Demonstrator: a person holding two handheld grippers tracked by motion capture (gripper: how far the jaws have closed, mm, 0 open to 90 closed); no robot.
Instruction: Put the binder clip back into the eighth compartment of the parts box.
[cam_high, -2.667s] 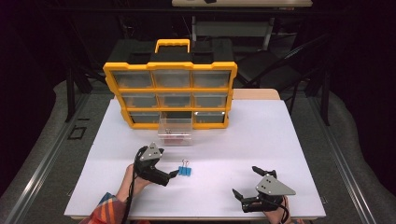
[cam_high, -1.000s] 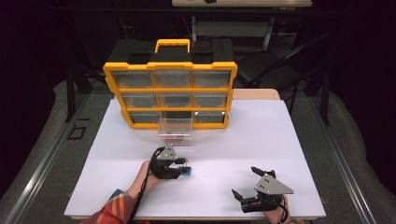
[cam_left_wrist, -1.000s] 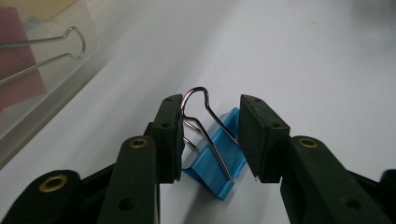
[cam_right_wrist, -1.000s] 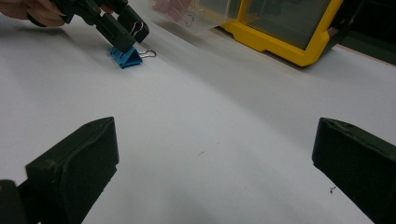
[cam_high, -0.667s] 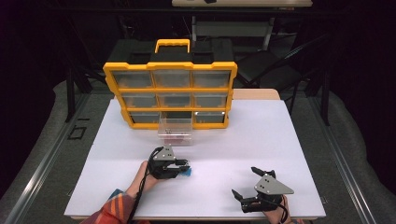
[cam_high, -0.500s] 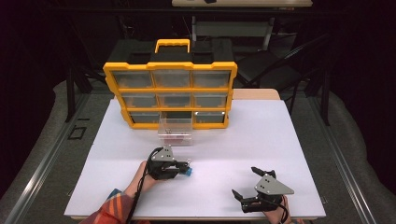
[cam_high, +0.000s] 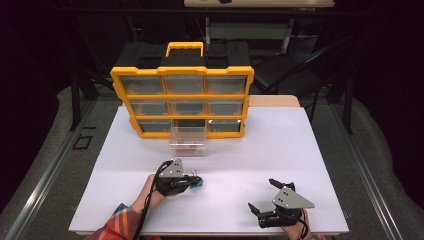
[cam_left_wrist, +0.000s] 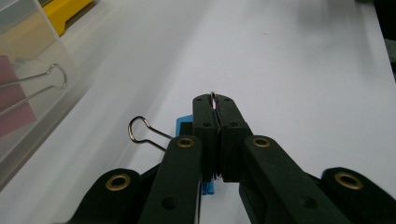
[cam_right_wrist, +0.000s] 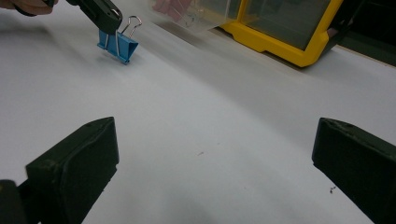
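Slippage is the risk: the left gripper, jaws just closed on one wire handle of the blue binder clip at the table's near left, could let the clip swing loose, while the right gripper rests open.

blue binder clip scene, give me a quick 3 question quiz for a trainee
1. True or false: the left gripper is shut on one wire handle of the blue binder clip.
2. Which best describes the right gripper? A) shut on a clip B) open, holding nothing C) inside a drawer
3. Fill in: the clear drawer pulled out of the yellow organizer sits on the white ____.

Key
1. True: the pads pinch one handle, and the other handle sticks out free beside the gripper.
2. B: its jaws stand wide apart above bare table.
3. Table: it stands in front of the organizer's bottom row.
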